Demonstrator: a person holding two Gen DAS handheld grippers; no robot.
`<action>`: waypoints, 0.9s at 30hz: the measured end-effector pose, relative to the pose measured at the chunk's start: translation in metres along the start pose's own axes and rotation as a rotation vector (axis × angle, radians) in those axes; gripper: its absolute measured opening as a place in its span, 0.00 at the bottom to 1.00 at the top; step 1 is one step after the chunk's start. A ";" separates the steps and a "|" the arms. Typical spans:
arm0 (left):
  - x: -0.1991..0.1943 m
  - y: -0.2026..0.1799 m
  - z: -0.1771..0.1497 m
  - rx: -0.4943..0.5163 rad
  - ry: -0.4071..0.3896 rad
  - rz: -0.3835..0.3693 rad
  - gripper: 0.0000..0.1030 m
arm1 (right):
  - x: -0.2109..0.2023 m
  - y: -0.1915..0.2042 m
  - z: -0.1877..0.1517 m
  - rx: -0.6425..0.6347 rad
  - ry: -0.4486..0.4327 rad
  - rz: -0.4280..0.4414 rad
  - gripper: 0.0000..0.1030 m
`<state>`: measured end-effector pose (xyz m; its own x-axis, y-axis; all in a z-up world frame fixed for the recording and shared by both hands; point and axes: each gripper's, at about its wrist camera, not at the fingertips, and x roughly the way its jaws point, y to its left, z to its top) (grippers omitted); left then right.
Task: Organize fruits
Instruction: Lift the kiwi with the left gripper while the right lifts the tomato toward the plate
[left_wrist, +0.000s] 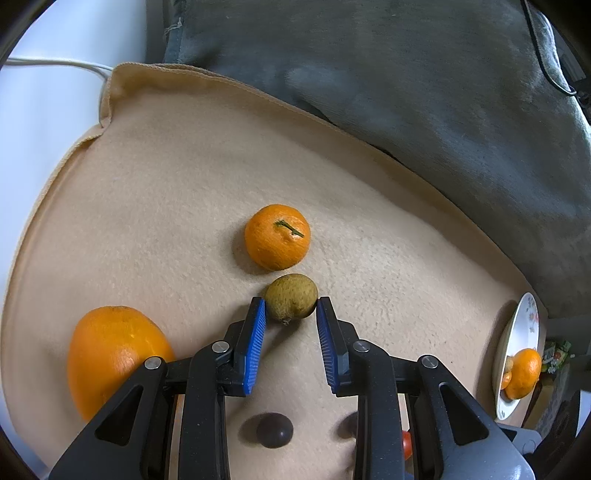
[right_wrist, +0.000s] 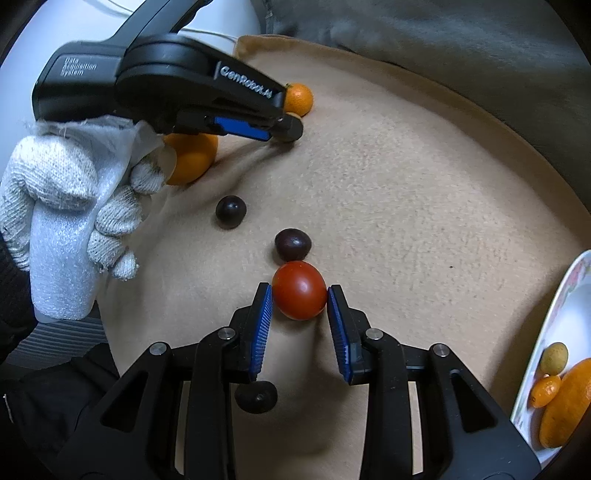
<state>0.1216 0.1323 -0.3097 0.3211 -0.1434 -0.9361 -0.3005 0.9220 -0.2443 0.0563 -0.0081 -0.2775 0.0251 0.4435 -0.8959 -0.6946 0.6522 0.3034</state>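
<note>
Beige fleece blanket (left_wrist: 184, 206) held the scattered fruit. Our left gripper (left_wrist: 291, 314) pinched a small brown-green fruit (left_wrist: 291, 301); our right gripper (right_wrist: 299, 299) clasped a red tomato (right_wrist: 299, 290). Next, we judged, both needed lifting to the plate (right_wrist: 561, 306).

A: what's under everything?
B: a tan fleece blanket (left_wrist: 166, 192), hem folded up at 10 o'clock. A grey plush throw (left_wrist: 406, 74) overlaps its far edge from 12 to 3.
A: anything else?
B: white cable (left_wrist: 62, 63) at 10 o'clock, black cord (left_wrist: 546, 70) at 2.
</note>
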 end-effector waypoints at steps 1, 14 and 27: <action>-0.001 -0.001 0.000 0.003 -0.002 -0.001 0.26 | -0.002 -0.002 0.000 0.004 -0.003 -0.001 0.31; -0.011 -0.028 -0.004 0.082 -0.011 -0.010 0.26 | -0.027 -0.024 -0.004 0.068 -0.044 -0.029 0.31; -0.022 -0.055 -0.011 0.214 -0.010 -0.039 0.26 | -0.050 -0.054 -0.012 0.165 -0.113 -0.073 0.31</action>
<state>0.1211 0.0804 -0.2788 0.3376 -0.1783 -0.9242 -0.0900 0.9713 -0.2202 0.0844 -0.0726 -0.2533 0.1576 0.4513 -0.8783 -0.5615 0.7726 0.2963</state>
